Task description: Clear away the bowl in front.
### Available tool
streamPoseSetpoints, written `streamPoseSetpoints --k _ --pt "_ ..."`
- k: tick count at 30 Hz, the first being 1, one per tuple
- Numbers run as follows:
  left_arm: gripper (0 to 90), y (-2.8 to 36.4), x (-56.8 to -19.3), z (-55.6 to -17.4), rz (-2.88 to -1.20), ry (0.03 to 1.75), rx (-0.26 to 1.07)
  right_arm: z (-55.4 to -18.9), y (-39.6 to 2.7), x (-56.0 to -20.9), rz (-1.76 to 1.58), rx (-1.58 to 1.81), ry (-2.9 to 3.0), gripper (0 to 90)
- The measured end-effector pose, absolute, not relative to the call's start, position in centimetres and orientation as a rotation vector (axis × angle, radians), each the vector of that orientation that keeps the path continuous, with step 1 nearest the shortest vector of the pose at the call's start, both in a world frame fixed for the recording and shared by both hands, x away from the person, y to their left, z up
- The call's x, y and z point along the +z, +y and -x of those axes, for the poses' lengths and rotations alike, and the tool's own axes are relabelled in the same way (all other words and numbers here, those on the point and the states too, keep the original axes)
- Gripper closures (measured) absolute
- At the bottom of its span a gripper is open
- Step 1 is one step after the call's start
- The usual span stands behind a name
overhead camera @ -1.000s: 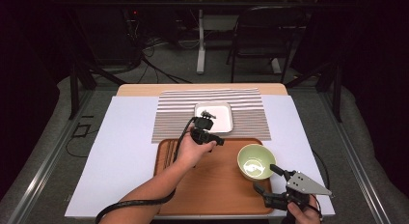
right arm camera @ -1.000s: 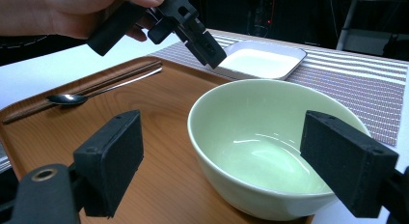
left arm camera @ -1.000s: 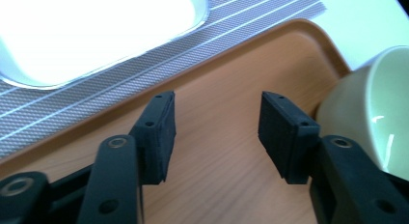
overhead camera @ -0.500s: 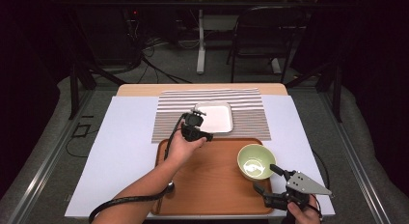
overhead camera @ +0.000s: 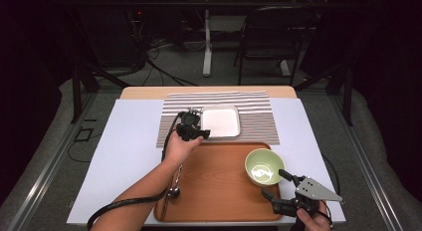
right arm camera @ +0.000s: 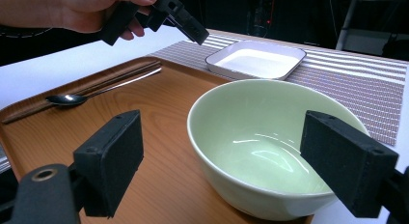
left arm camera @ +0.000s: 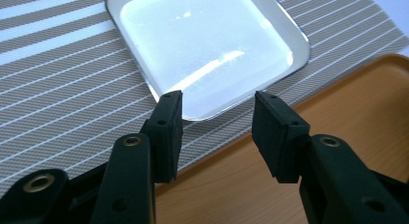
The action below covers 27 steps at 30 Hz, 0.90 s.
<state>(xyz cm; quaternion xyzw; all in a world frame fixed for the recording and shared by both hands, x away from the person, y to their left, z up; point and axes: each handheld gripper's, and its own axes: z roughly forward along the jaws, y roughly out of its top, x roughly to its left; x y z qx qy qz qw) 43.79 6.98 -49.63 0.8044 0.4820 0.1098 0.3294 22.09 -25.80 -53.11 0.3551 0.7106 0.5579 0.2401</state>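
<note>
Dish white, plain, unlettered

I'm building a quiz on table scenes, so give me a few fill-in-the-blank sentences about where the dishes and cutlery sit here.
1. The square white dish rests on the ____ placemat.
2. The pale green round bowl stands on the brown wooden ____.
3. The metal spoon lies on the tray beside the ____.
4. The jaws of the left gripper stand ____, pointing at the dish's near corner.

Missing words: striped; tray; chopsticks; open
</note>
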Motion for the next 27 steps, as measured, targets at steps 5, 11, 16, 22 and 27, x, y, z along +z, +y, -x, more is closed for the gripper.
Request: streamPoseSetpoints --k 5,11,16,22,27 --pt "45.8 7.6 -49.4 -44.4 -2.1 1.285 0.336 -22.0 -25.8 -53.1 -0.974 1.528 1.943 14.6" --pt "48.5 8.9 -49.8 -46.0 -2.07 1.403 0.291 -22.1 -25.8 -53.1 -0.97 1.527 1.944 14.7" --pt "41.2 9.6 -50.4 -47.5 -2.01 1.488 0.217 -22.1 -25.8 -53.1 -0.97 1.527 1.944 14.6" --pt "29.5 9.5 -50.6 -48.4 -1.967 1.485 0.153 -22.1 -25.9 -53.1 -0.968 1.528 1.94 14.7" --pt "35.5 9.4 -50.6 -49.1 -1.965 1.509 0.201 -22.0 -25.9 -53.1 -0.965 1.529 1.937 14.6"
